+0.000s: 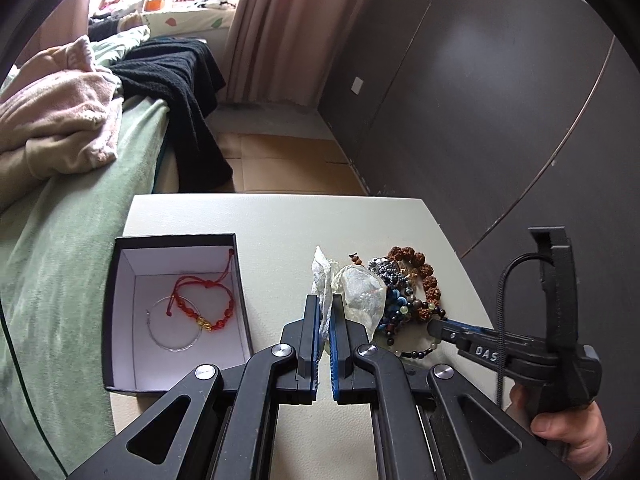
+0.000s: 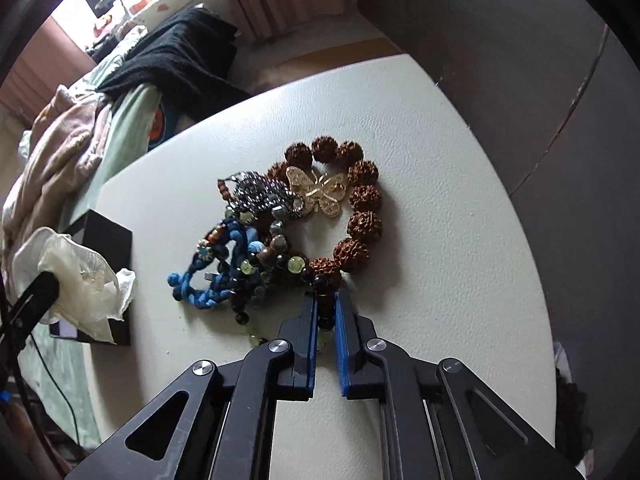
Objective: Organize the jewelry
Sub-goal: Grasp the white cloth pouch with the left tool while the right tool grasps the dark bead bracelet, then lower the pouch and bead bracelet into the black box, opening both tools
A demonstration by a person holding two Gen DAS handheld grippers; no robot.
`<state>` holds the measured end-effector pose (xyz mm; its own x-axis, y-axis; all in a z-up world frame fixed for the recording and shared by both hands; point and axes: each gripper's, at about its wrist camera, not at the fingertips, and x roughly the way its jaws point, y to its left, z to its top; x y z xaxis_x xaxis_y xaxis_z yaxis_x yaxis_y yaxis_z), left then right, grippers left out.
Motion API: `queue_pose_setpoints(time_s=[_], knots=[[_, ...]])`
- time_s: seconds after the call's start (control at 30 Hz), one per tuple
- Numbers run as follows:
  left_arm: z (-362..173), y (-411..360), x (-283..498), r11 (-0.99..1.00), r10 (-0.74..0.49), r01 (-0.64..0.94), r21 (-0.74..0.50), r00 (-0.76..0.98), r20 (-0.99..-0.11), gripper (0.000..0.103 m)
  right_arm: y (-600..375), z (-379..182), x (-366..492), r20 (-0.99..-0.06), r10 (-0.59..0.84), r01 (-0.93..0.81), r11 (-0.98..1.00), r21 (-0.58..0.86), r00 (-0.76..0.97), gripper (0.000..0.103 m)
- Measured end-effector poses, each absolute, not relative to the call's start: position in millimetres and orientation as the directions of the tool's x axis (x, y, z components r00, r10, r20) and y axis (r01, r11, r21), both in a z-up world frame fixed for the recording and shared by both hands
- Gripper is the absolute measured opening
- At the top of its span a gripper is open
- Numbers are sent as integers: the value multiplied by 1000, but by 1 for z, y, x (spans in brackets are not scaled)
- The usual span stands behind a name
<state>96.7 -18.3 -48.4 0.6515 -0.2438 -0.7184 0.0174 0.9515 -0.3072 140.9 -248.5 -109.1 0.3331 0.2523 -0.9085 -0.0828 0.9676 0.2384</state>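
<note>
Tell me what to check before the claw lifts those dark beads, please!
1. Right claw shut on the dark bead bracelet: ok.
2. Bracelet free of the blue cord bracelet and the pile: cannot tell.
3. Left claw shut on the crinkly plastic bag: ok.
4. Black box open: ok.
5. Room left in the box beside the red string bracelet: ok.

Both grippers are chunky matte black plastic with cut-out triangular holes in the linkage arms and round silver screw heads at the pivots. The left gripper (image 1: pixel 325 320) and right gripper (image 2: pixel 327 312) each have blue pads lining the fingers. Right one's got white "DAS" lettering and a black braided cable looping off its side.
</note>
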Motion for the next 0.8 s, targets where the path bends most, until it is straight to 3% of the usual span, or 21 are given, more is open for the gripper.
queue_pose_setpoints(time_s=[0.27, 0.53, 0.8], knots=[[-34, -5, 82, 961, -189, -14, -277, 698, -691, 4, -259, -82, 128, -836, 411, -87, 909, 408, 364, 10], [-19, 22, 72, 957, -126, -83, -277, 742, -658, 4, -247, -59, 119, -774, 463, -136, 882, 451, 432, 10], [-28, 43, 76, 952, -81, -151, -267, 717, -692, 4, -235, -42, 112, -702, 534, -206, 841, 501, 472, 10]])
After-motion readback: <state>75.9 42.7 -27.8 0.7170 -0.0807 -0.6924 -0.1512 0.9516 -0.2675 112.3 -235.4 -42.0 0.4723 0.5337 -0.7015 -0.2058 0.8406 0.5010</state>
